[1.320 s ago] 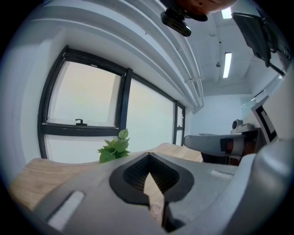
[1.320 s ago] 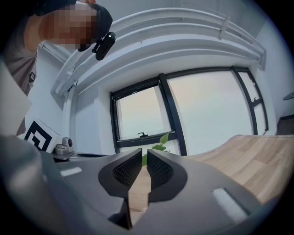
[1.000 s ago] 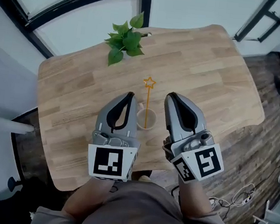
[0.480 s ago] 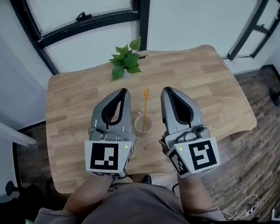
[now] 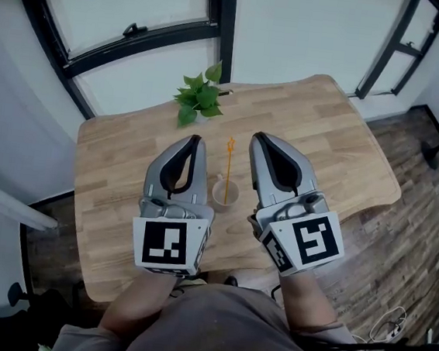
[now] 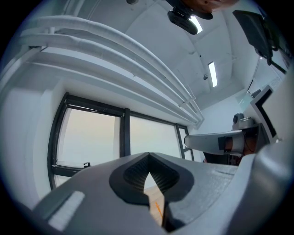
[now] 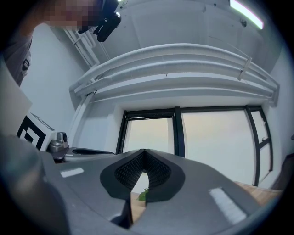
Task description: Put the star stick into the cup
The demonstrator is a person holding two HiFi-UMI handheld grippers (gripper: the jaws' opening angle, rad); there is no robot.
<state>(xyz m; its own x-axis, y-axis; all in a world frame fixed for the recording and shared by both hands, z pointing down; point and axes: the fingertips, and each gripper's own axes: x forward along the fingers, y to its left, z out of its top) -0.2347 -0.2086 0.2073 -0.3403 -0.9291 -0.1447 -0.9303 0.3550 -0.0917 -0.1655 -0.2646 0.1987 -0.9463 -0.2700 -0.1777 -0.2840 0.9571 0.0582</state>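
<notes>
Both your left gripper (image 5: 191,141) and right gripper (image 5: 259,139) have jaws pressed together on nothing. They flank the cup (image 5: 225,195) on the table (image 5: 120,153), probably because the star stick (image 5: 228,161) already stands inside it, star uppermost.

No words, numbers or brand names can be read anywhere. The only signs are black-and-white square markers (image 5: 166,245) on the left gripper (image 5: 194,141) and right gripper (image 5: 256,138), apparently pattern codes without letters.
</notes>
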